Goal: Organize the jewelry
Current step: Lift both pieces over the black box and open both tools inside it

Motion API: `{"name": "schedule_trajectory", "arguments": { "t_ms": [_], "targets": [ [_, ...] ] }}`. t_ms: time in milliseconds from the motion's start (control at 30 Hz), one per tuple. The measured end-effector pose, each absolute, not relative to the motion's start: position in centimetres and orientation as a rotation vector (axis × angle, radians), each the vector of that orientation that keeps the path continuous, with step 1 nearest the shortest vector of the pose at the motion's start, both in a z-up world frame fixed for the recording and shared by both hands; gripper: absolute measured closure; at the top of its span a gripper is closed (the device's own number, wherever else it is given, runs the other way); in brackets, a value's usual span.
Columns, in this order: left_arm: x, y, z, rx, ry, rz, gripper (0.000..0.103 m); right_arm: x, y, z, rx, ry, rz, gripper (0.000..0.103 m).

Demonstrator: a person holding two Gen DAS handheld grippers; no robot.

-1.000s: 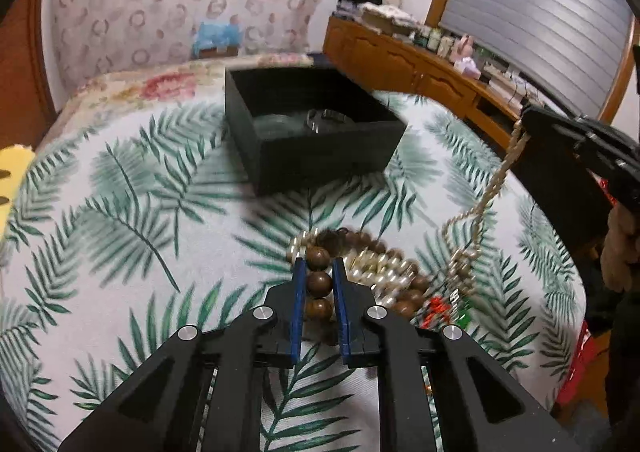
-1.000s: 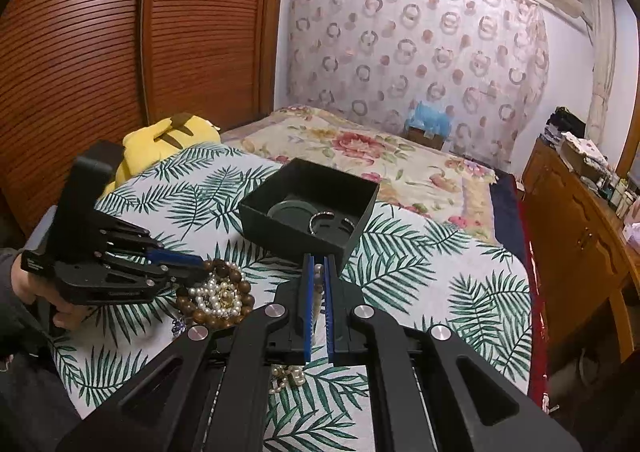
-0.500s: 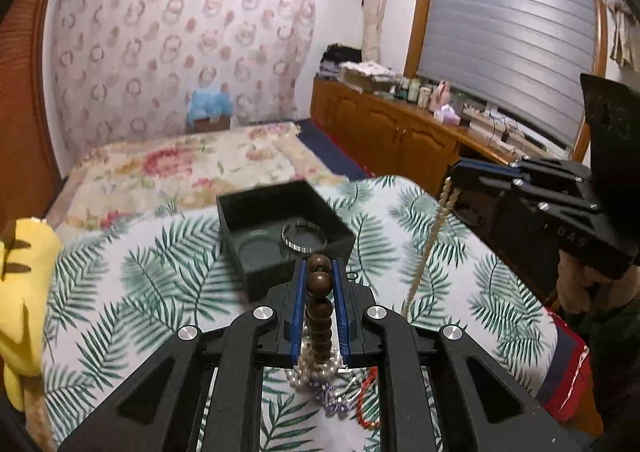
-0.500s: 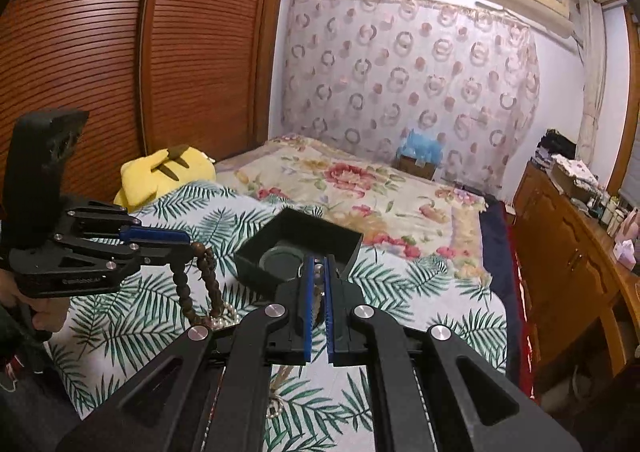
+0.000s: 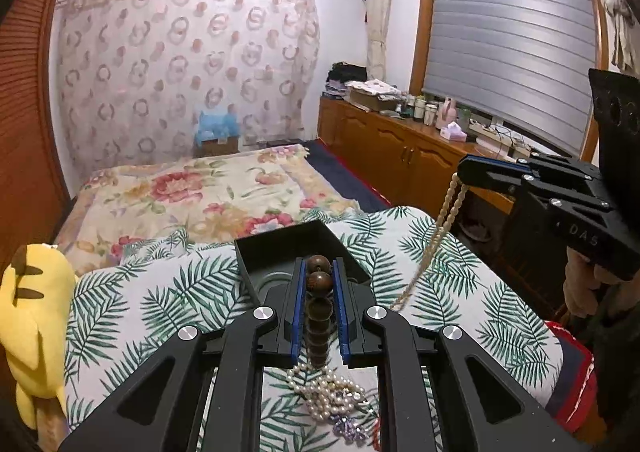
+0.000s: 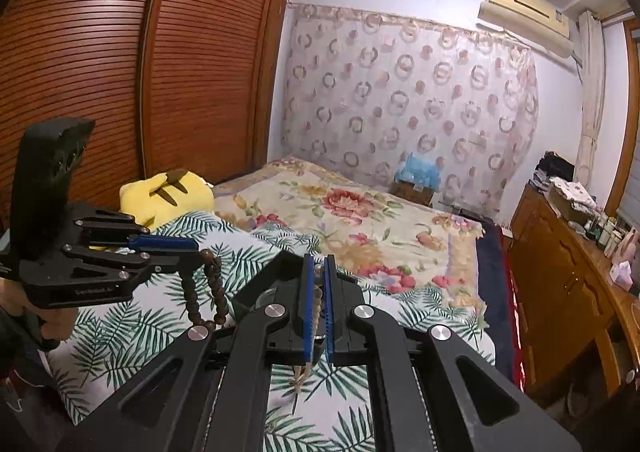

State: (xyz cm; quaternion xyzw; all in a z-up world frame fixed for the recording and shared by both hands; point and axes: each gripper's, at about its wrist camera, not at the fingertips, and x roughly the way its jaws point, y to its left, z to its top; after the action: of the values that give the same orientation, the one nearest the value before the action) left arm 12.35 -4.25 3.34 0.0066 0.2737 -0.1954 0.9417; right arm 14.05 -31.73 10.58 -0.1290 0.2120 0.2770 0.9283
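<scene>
Nearest to me, a tangle of white pearl strands (image 5: 326,396) lies on the palm-leaf bedspread (image 5: 168,300), directly under my left tongs (image 5: 318,292). The left tongs are clamped on a wooden bead bracelet (image 5: 319,304); in the right wrist view the bracelet hangs from the tips in a loop, clear of the bedspread. My right tongs (image 6: 319,284) are closed tight on a thin cream bead necklace (image 5: 436,236), which hangs slanting down toward the bedspread; its lower end is hidden behind the left tongs. Just beyond both tips, the open black box (image 5: 280,244) sits on the bedspread, its contents mostly blocked by the tongs. A yellow plush toy (image 5: 32,328) rests at the left edge of the bed. Farther back are a floral blanket (image 5: 208,195) and a patterned curtain (image 5: 180,63).
</scene>
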Motion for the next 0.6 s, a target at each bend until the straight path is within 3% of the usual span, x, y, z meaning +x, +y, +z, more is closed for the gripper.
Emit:
{"name": "schedule_trajectory", "arguments": {
  "t_ms": [600],
  "targets": [
    [17.9, -3.8, 4.5, -0.018, 0.581, -0.399, 0.091, 19.1, -29.9, 14.7, -0.271, 0.397, 0.622, 0.097]
  ]
}}
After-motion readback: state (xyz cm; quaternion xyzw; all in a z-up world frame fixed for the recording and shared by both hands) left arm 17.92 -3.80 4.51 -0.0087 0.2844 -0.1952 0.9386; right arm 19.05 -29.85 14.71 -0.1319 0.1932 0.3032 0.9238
